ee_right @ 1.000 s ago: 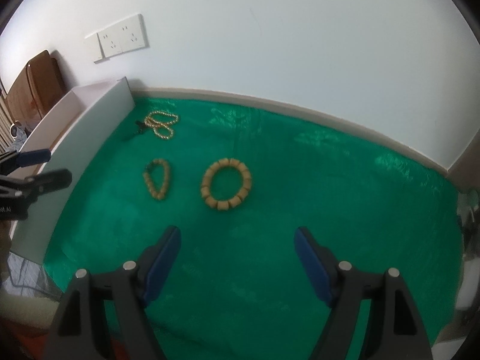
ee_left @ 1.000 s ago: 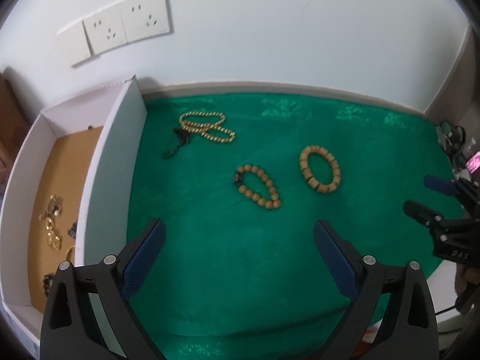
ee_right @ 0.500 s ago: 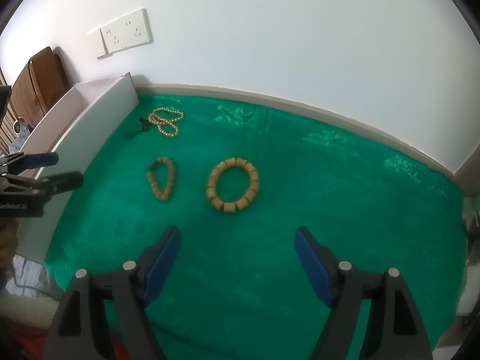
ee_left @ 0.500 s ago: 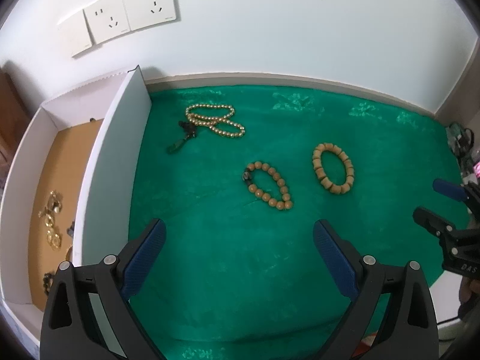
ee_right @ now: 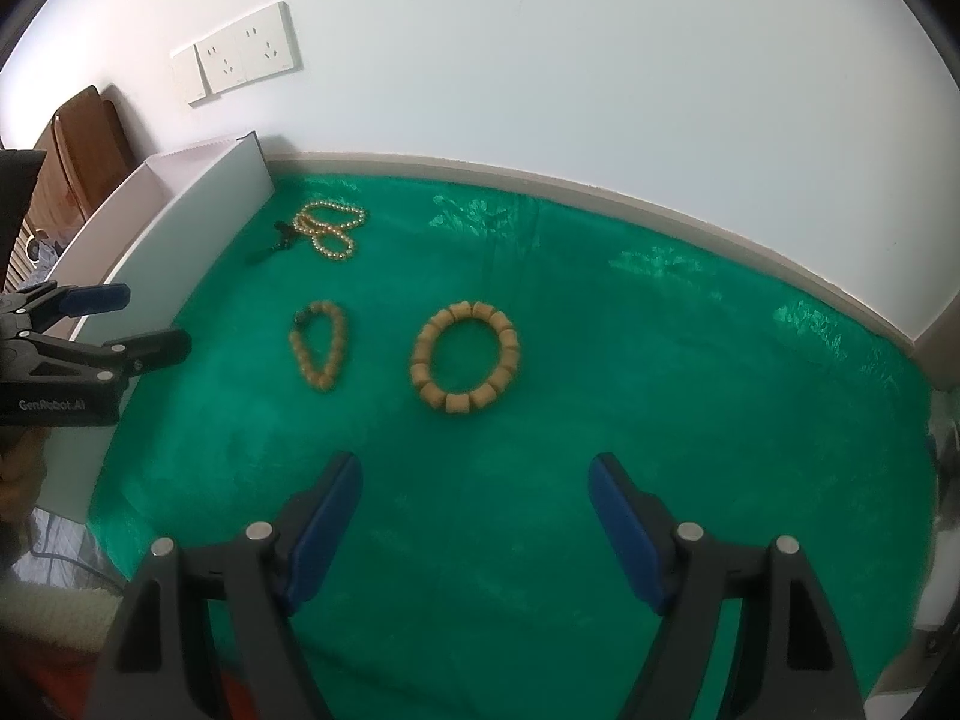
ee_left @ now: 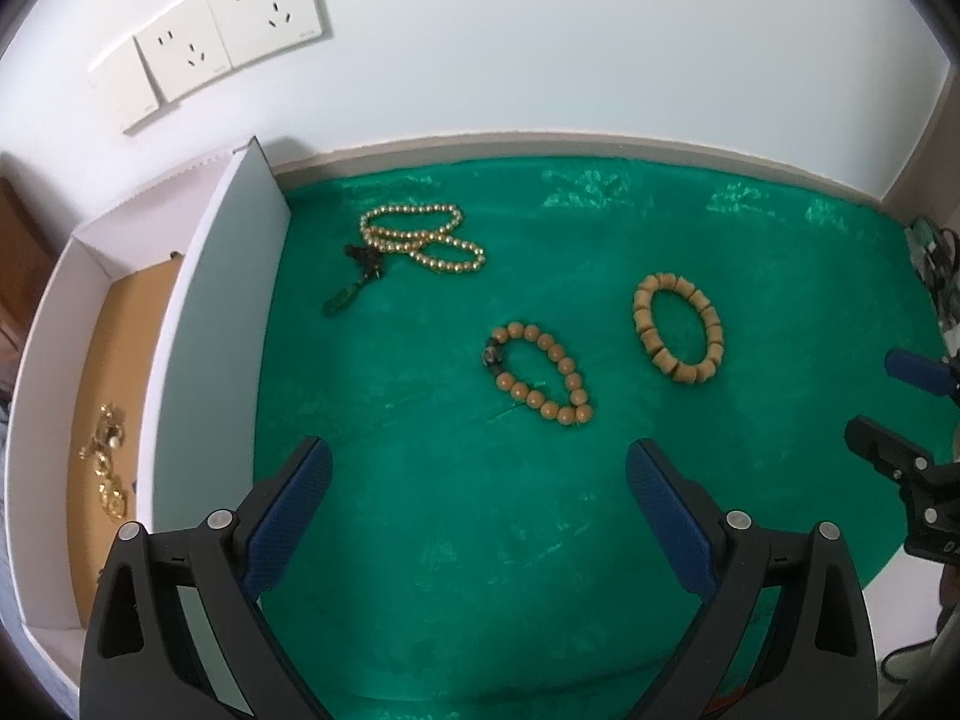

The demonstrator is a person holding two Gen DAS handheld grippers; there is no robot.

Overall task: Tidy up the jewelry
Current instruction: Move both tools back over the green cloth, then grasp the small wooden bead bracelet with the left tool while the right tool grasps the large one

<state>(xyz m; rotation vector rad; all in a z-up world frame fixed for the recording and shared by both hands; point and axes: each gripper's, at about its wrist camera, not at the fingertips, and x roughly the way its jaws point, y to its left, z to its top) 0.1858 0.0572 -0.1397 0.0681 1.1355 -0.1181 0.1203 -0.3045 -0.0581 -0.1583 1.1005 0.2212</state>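
I am hovering the left gripper and right gripper, both spread and empty (pre-grasp), toward the round-bead bracelet at twelve o'clock.

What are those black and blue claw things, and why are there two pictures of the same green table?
Those claws are tools. A person holds one hand-held gripper in each hand, and each has a little camera looking out between its two fingers. So one picture comes from the left hand-held gripper and the other from the right hand-held gripper. Each camera can also see the other tool at the side of its picture.

Both are open and hold nothing.

On the green cloth lie three pieces of jewelry: a long bead necklace near the back, a round-bead bracelet in the middle, and a chunky bracelet to its right. To the left stands a white box with some gold jewelry already inside.
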